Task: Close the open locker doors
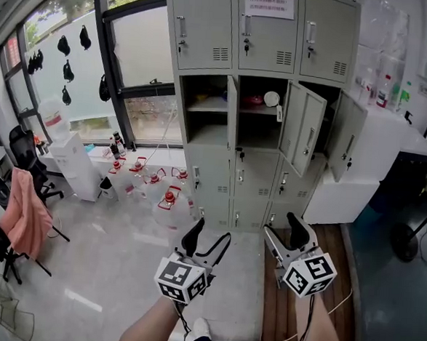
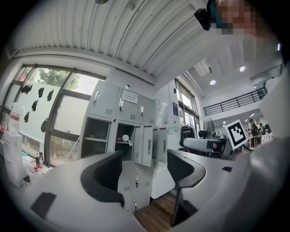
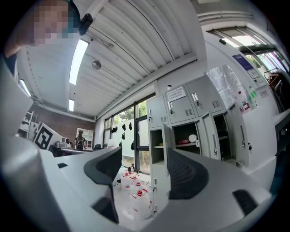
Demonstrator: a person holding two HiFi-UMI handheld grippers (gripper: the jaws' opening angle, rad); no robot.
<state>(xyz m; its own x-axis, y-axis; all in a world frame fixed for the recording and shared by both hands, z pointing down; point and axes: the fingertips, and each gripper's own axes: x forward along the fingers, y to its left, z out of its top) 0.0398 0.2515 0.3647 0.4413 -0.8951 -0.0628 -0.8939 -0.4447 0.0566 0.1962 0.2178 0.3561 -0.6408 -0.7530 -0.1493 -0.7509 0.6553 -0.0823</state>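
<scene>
A grey bank of lockers [image 1: 259, 96] stands ahead in the head view. In its second row three doors hang open: the left door [image 1: 231, 113] seen edge-on, the middle door [image 1: 302, 128] and the right door [image 1: 346, 136]. Shelves and a few small items show inside. My left gripper [image 1: 207, 240] and right gripper [image 1: 286, 233] are held low, well short of the lockers, both open and empty. The left gripper view shows its jaws apart [image 2: 144, 170] with the open doors [image 2: 146, 145] beyond. In the right gripper view the gripper [image 3: 144, 170] frames the lockers [image 3: 190, 131] too.
Several red-capped plastic jugs [image 1: 154, 180] sit on the floor left of the lockers. A chair with a pink garment [image 1: 25, 211] and a white cabinet [image 1: 75, 164] are at the left. A white counter [image 1: 390, 142] and a floor fan [image 1: 405, 241] are at the right.
</scene>
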